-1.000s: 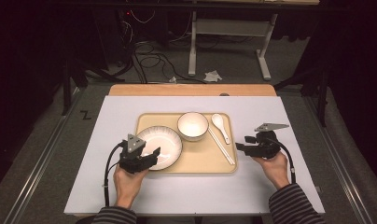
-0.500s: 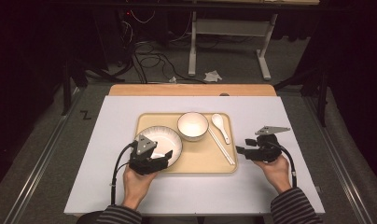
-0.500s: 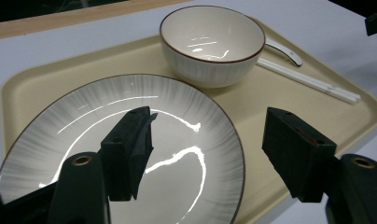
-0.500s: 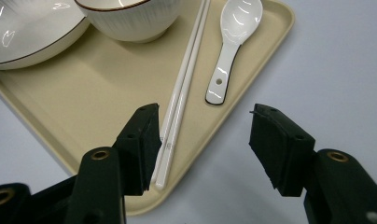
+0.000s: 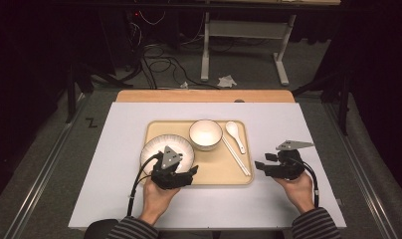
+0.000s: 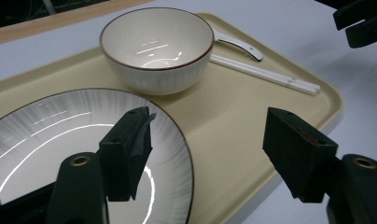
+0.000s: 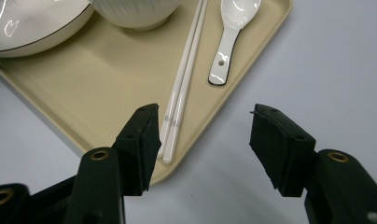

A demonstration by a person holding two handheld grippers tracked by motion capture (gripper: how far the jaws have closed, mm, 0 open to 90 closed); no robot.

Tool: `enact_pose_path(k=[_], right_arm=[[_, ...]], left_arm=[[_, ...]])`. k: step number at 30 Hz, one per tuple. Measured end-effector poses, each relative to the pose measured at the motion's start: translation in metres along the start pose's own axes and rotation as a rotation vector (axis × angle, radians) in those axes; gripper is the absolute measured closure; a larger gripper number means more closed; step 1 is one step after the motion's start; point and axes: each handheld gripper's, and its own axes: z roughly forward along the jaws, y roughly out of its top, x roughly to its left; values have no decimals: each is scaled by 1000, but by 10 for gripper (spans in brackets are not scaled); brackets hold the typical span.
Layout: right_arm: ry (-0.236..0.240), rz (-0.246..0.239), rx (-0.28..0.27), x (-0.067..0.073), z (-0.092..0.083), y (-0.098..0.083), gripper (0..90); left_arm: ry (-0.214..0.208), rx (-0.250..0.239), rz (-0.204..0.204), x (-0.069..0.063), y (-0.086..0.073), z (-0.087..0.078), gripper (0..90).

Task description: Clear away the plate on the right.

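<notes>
Hovering over the plate [image 6: 60, 140] on the tray [image 6: 233, 121], the left gripper [image 6: 207, 140] has just been opening its jaws, nothing between them (the plate's near edge is cut off). The right gripper [image 7: 203, 140] gapes empty beside the chopsticks [image 7: 182, 88], the tray corner below it.

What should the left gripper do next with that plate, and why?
Probably ease forward and down so the open jaws straddle the plate's near rim, then close. The left gripper, whose jaws have just been opening, hovers over that rim with nothing between them, on the tray beside the bowl.
</notes>
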Motion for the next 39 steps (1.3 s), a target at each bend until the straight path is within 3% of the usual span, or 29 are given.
enact_pose_path(k=[9,19,39], right_arm=[[-14,17,-1,2,-8,-8,434],[-18,-2,3,11,-13,-18,432],[3,-30,18,23,-19,-32,432]], left_arm=[[-47,-4,40,-16,3,7,329],[-100,17,100,-39,4,20,329],[-161,66,146,-60,-6,31,330]])
